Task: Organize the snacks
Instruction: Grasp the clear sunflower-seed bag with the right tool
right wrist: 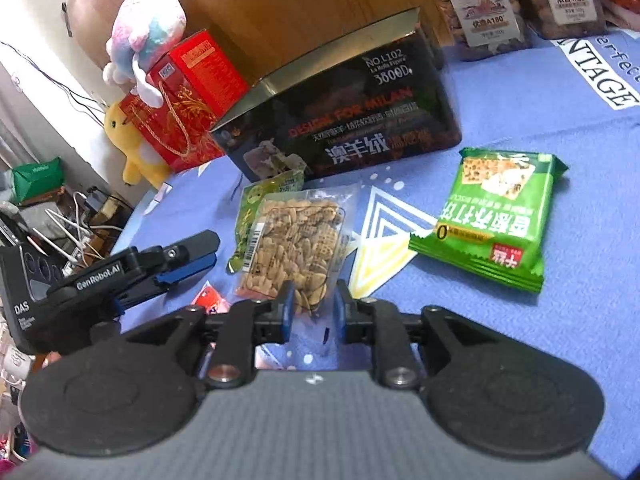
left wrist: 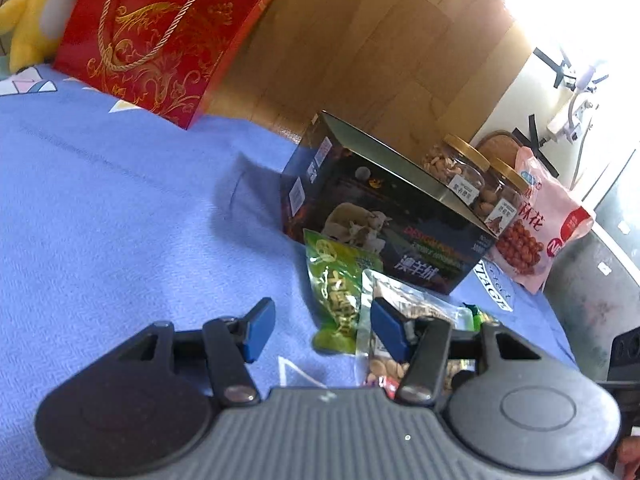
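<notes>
**Closing on a clear seed pack, with most snacks still loose**

Straddling the near end of the clear seed pack (right wrist: 294, 246), the right gripper (right wrist: 311, 304) has its blue-padded fingers narrowed around the packet; whether they pinch it cannot be told. The left gripper (left wrist: 322, 334) hangs wide open and empty just beside the same pack. That pack overlaps a green-yellow pouch (right wrist: 256, 208) on the blue bedspread (left wrist: 120, 200). Sorting looks barely begun: a green cracker packet (right wrist: 492, 222) lies apart, while two nut jars (right wrist: 476, 4) and a pink bag (left wrist: 540, 224) stand behind a dark open box (right wrist: 348, 120). Legible print includes "DESIGN FOR MILAN", "NO.L102", "3800D" on the box and "GenRobot.AI" on the left tool.
</notes>
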Tool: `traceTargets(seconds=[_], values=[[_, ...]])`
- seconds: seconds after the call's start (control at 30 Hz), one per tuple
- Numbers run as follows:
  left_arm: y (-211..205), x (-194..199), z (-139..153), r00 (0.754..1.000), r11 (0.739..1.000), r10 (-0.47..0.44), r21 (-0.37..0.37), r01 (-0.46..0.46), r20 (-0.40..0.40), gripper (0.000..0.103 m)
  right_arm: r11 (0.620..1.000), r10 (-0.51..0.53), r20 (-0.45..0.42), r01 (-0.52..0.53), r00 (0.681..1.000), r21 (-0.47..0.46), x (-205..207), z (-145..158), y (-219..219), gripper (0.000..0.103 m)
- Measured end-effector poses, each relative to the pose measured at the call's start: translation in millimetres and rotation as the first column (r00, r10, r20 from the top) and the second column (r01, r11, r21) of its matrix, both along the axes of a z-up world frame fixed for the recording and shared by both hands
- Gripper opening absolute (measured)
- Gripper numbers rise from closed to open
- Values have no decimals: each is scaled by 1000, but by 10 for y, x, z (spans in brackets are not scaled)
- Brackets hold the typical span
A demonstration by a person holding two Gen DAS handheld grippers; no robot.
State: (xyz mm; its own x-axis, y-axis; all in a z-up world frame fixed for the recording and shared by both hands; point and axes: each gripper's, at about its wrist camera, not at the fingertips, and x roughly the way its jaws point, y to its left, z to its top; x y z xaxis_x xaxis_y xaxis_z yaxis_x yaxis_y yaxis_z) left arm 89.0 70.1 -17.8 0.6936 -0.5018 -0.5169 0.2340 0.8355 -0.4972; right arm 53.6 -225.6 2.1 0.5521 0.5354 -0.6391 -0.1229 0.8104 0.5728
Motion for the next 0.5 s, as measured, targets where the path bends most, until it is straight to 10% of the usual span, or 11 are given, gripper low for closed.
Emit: traceTargets(seconds=[0.5], values=[[-145, -11, 5, 996, 996, -87, 40, 86, 16, 55, 997, 2, 56, -6, 998, 75, 79, -81, -116, 42]])
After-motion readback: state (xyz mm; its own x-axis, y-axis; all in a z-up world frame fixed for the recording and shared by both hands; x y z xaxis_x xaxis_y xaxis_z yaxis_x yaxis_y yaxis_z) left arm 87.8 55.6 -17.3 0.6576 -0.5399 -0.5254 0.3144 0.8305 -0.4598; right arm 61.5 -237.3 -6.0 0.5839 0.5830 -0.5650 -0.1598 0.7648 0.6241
